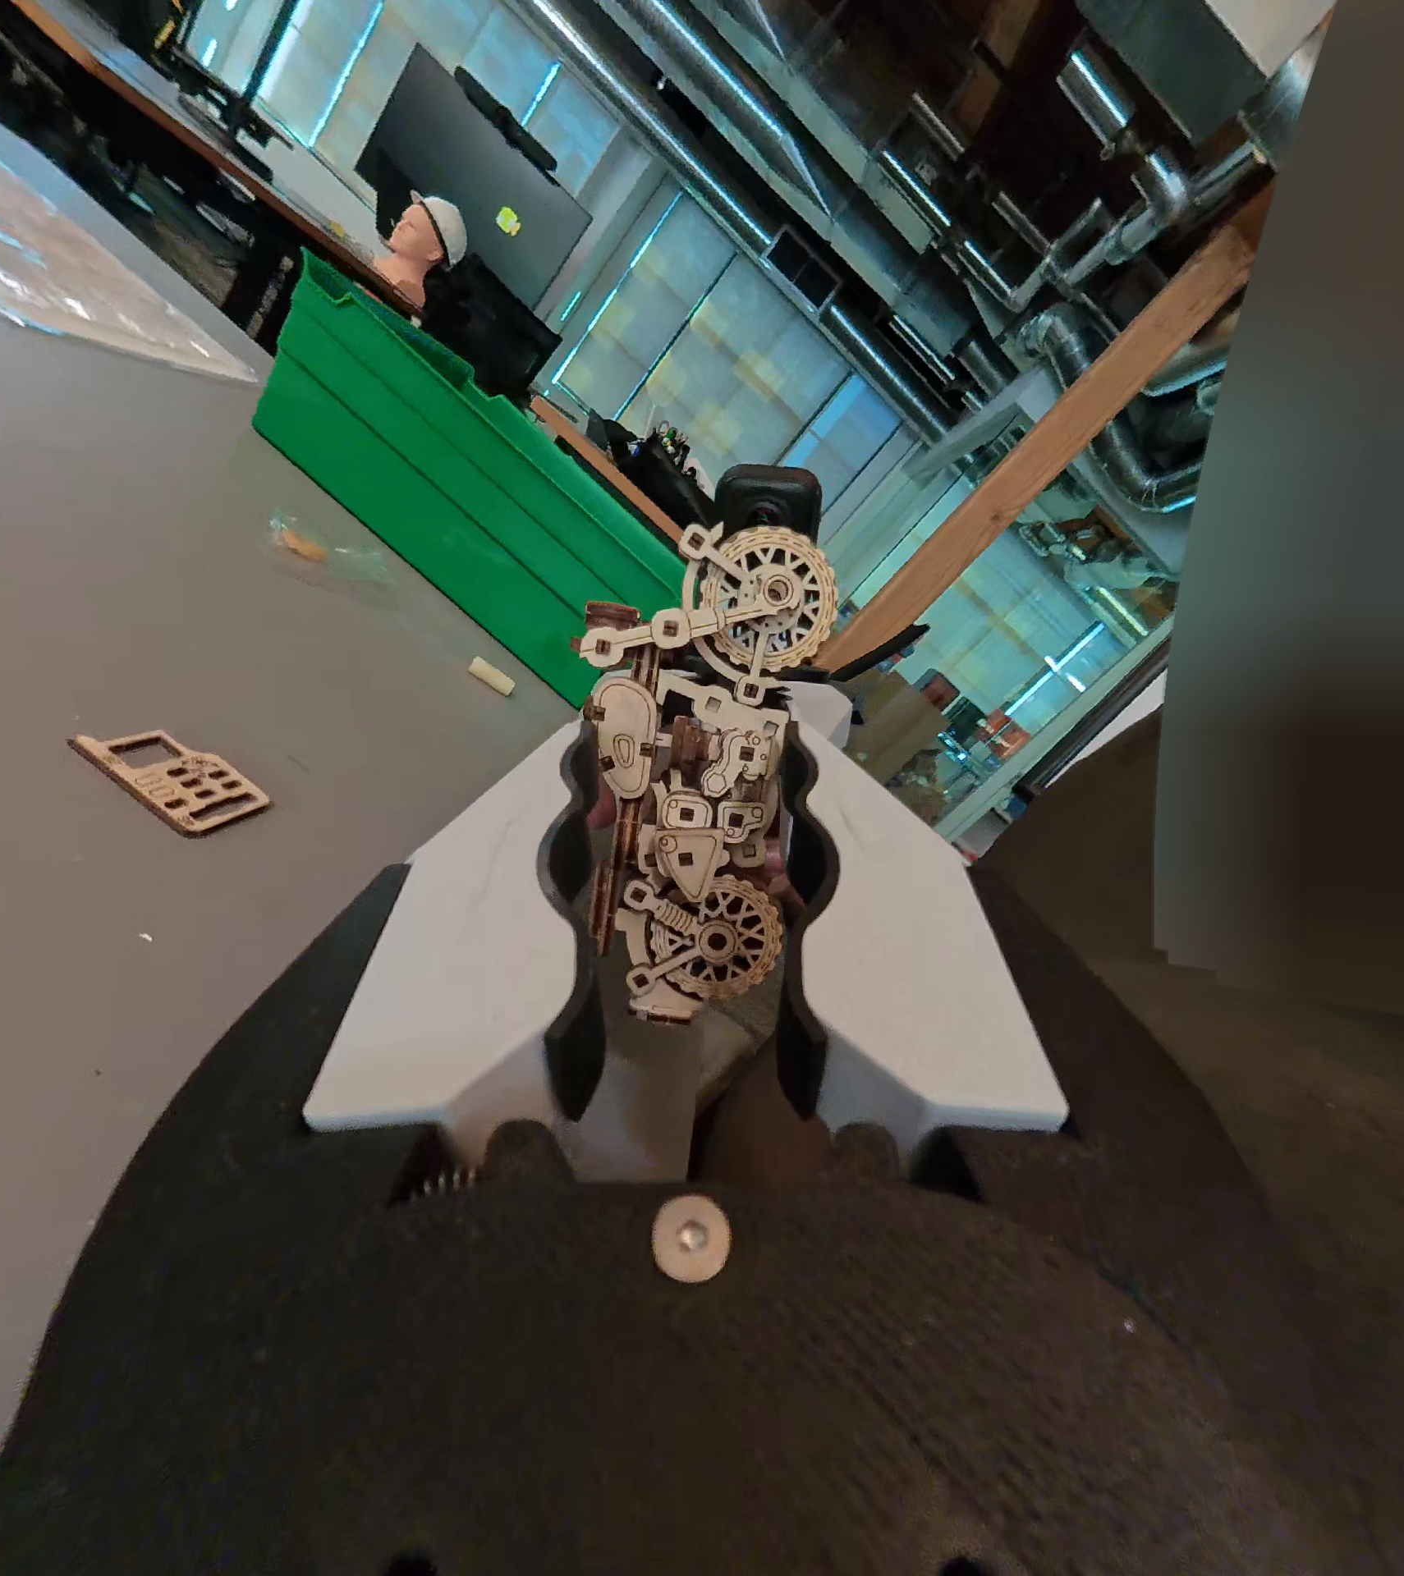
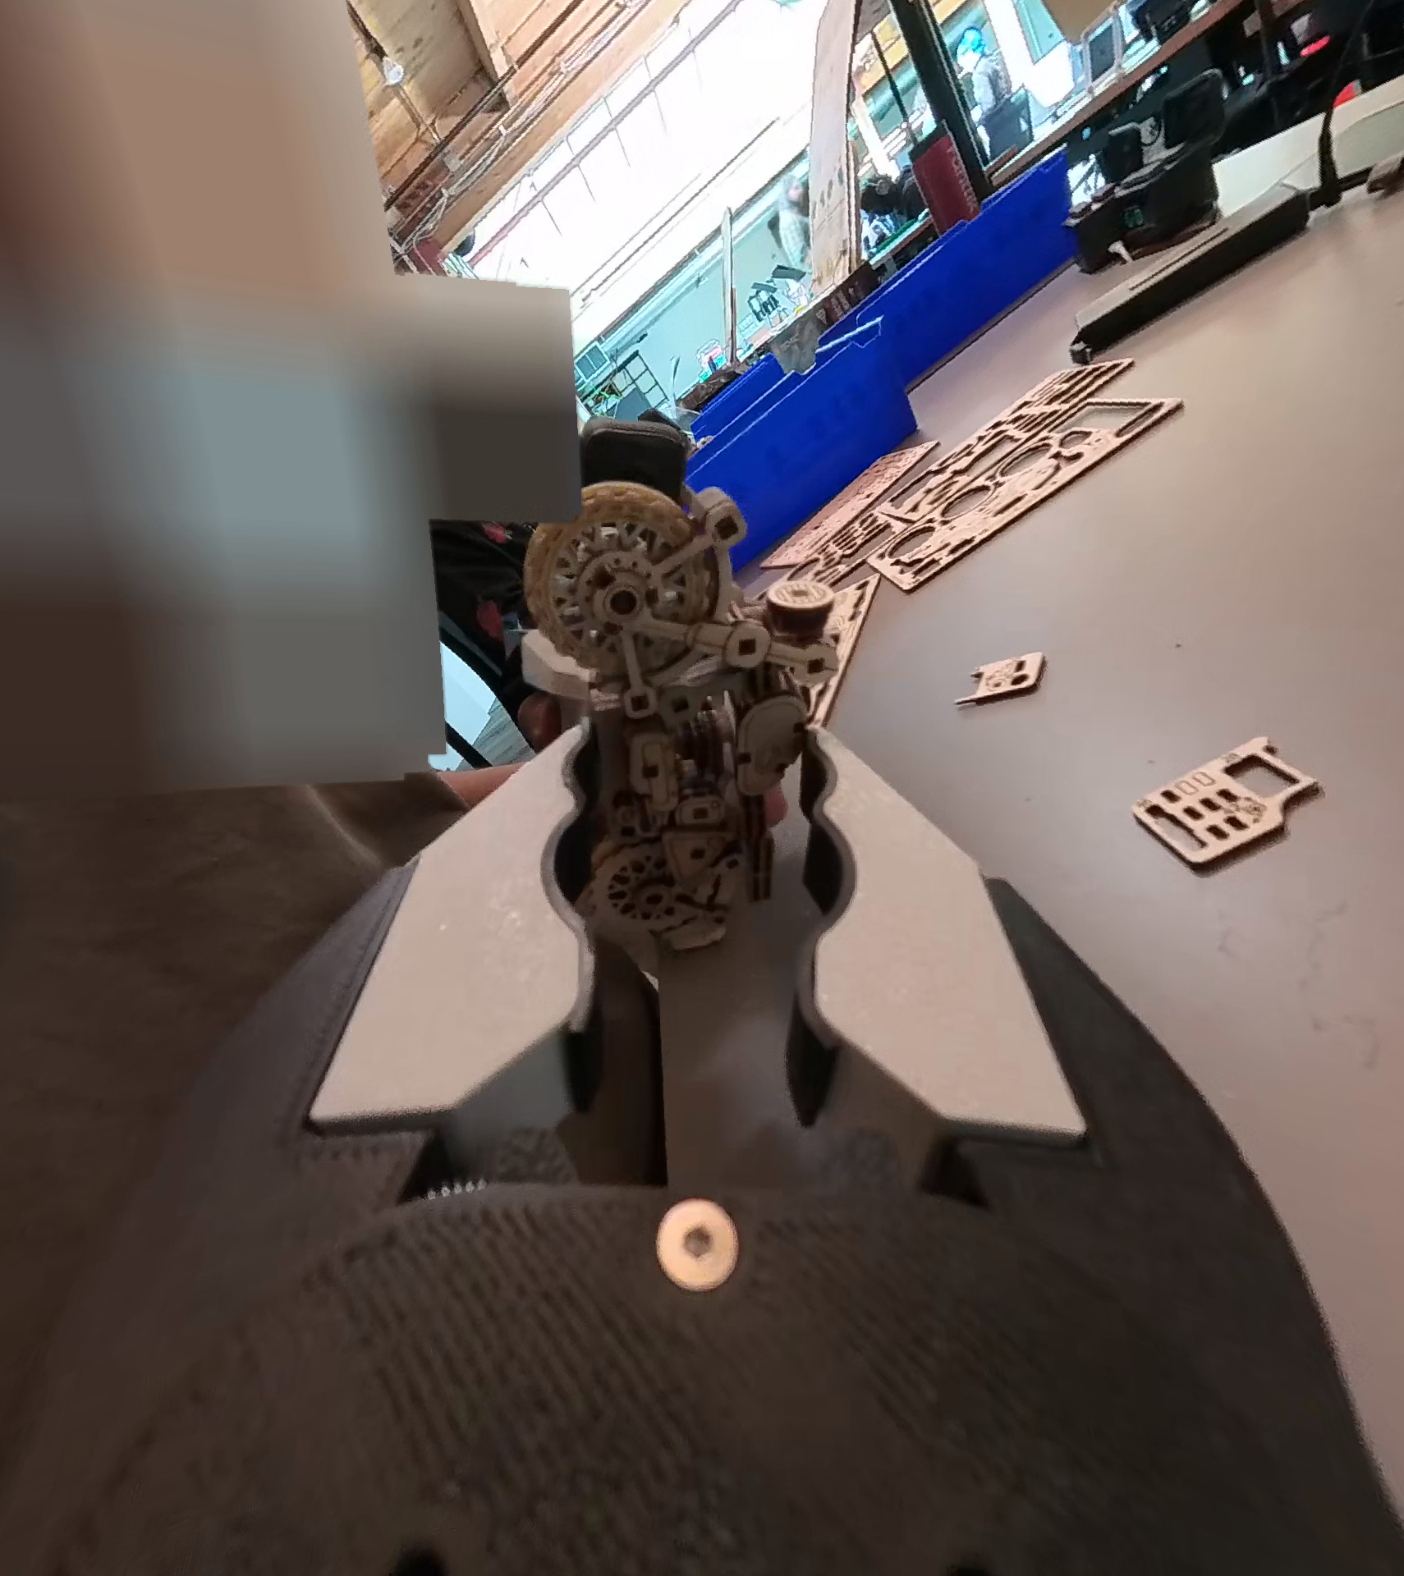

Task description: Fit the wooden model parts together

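Note:
A wooden motorcycle model [image 1: 699,819] with two spoked wheels stands on end in the air, its larger wheel [image 1: 775,601] uppermost. My left gripper [image 1: 686,742] is shut on its body, both fingers pressing its sides. My right gripper [image 2: 694,750] faces it from the opposite side and is shut on the same model [image 2: 681,767]. The right gripper's black camera [image 1: 767,499] shows behind the wheel in the left wrist view. A tip of the left gripper's white finger [image 2: 549,674] shows beside the model in the right wrist view.
On the grey table lie a punched wooden offcut [image 1: 170,780], a small white piece [image 1: 491,676], a clear plastic bag [image 1: 315,546] and a green bin [image 1: 426,478]. The right wrist view shows blue bins [image 2: 809,443], cut-out wooden sheets [image 2: 1023,478] and two small offcuts [image 2: 1227,802]. From the right gripper's tips to the punched wooden offcut [image 1: 170,780] is close to 11 centimeters. My right wrist view [image 2: 1209,795] looks at it from another angle.

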A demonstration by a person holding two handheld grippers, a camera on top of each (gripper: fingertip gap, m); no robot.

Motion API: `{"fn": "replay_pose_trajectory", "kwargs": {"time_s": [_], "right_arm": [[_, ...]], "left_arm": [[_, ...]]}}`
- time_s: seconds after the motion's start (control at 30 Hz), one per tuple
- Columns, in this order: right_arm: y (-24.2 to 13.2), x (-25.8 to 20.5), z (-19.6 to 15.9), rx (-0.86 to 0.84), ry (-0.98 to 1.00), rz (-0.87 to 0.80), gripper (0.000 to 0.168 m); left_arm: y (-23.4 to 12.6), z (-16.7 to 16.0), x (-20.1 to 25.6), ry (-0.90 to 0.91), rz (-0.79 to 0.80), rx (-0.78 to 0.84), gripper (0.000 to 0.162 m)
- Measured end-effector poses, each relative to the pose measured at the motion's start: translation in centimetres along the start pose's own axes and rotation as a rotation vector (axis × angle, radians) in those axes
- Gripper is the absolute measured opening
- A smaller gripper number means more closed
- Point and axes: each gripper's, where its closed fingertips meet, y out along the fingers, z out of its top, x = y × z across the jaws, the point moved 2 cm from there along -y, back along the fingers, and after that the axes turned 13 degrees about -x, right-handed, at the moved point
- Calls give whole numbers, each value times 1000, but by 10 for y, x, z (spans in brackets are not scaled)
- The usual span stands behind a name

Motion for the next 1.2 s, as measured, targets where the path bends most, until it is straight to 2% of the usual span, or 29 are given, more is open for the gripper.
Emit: {"fn": "replay_pose_trajectory", "kwargs": {"time_s": [0.17, 0.5, 1.2], "right_arm": [[-2, -5, 2, 6, -66, 1, 46], [0, -16, -2, -17, -189, 24, 46], [1, -26, -4, -9, -229, 92, 46]], "left_arm": [[1, -2, 6, 103, 36, -33, 43], [3, -6, 18, 172, 7, -58, 49], [2, -8, 28, 306, 34, -79, 45]]}}
